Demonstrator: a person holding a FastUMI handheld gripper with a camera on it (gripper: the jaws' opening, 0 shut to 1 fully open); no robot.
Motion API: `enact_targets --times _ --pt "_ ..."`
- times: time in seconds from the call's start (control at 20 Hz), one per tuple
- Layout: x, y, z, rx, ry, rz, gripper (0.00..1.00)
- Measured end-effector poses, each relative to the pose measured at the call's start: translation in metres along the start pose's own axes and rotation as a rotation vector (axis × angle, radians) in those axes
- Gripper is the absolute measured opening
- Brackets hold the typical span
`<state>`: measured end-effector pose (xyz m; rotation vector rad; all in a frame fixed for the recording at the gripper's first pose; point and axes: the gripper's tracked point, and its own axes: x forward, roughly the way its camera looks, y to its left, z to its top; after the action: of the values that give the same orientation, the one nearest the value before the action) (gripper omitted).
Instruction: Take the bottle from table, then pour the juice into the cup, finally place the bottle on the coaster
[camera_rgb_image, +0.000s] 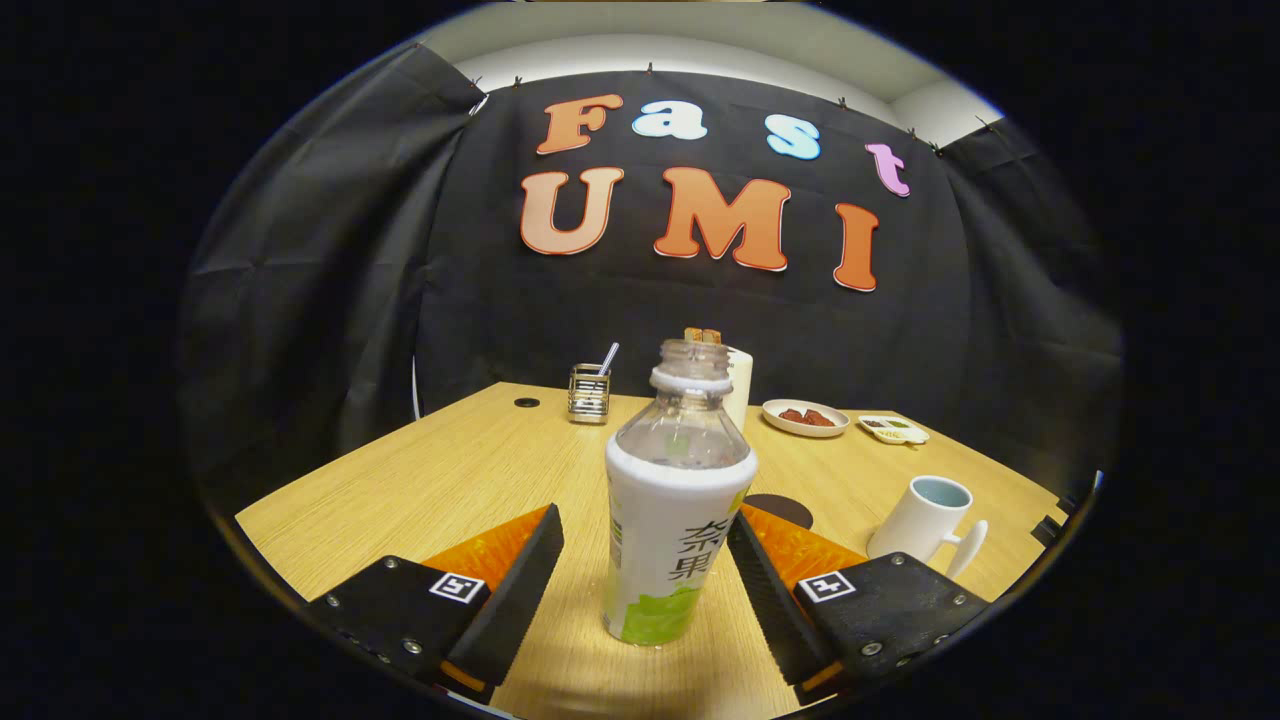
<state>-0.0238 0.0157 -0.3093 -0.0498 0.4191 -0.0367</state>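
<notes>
Wood-grain table (420, 490) spreads out under the gripper (645, 585), whose fingers stand wide apart with the bottle (678, 520) upright between them. The right finger looks very close to the bottle's side, perhaps touching; the left finger is clearly apart from it, so nothing is gripped yet. The bottle is uncapped and rests on the table. Just beyond it, partly hidden by its right side, lies the dark round coaster (785, 508). To the right of that stands the white cup (925, 520), handle turned toward the gripper. Farther back are a small wire holder (589, 393) with a straw-like stick in it, a white cylinder (740, 385) behind the bottle neck, and two small dishes (806, 417) with food. By my reading the task is at its first step: closing on the bottle remains, then pouring, then setting down on the coaster.
</notes>
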Motion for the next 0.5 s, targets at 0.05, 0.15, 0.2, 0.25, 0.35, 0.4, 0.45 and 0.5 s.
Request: enact_targets --times 0.05,0.15,0.2,0.25,0.35,0.4,0.45,0.5 --pt "0.002 0.001 -0.006 0.001 0.019 0.006 0.98" --pt "0.004 0.001 -0.012 -0.001 0.033 0.011 0.95" --pt "0.005 0.001 -0.013 -0.006 0.030 0.014 0.94" --pt "0.008 0.001 -0.012 -0.004 0.026 0.019 0.92" --pt "0.010 0.003 -0.011 0.007 0.014 0.034 0.88" --pt "0.012 0.004 -0.013 0.016 0.010 0.039 0.86" --pt "0.013 0.006 -0.012 0.033 0.005 0.051 0.76" --pt "0.014 0.007 -0.011 0.049 0.004 0.054 0.67"
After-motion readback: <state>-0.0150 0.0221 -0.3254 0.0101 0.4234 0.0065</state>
